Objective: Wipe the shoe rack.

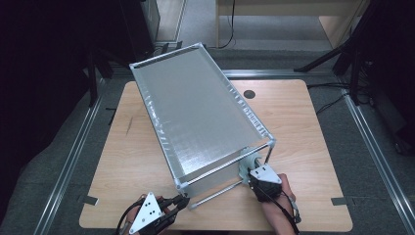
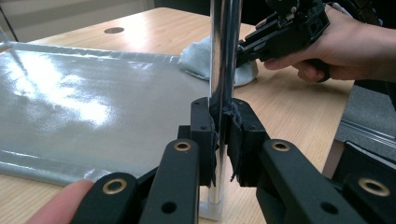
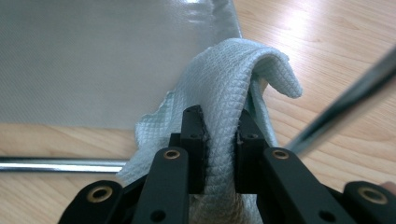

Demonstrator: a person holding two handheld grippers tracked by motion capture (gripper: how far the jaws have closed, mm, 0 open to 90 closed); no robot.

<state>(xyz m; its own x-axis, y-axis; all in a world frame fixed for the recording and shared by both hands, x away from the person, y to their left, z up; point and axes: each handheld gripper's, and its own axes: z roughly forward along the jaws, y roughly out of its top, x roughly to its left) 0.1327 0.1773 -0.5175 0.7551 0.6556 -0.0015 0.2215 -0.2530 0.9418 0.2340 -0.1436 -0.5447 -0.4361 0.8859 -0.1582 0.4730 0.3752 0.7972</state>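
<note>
While the left tool (image 2: 223,140) clamps a chrome rod (image 2: 224,56) of the silver fabric-sided rack (image 1: 195,112) lying tilted on the tabletop (image 1: 303,122), the right tool (image 3: 223,140) pinches a pale blue cloth (image 3: 233,79). This cloth rests bunched at the rack's near right corner, just beside the right-hand rods and across from the left tool. Its fold runs upward from the jaws. Right hand (image 1: 279,196) is nearer, forearm entering from below, tool pointing away toward the rack.

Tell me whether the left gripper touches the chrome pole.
Touching. The left gripper view shows the left gripper with both pads pressed on the chrome pole.
</note>
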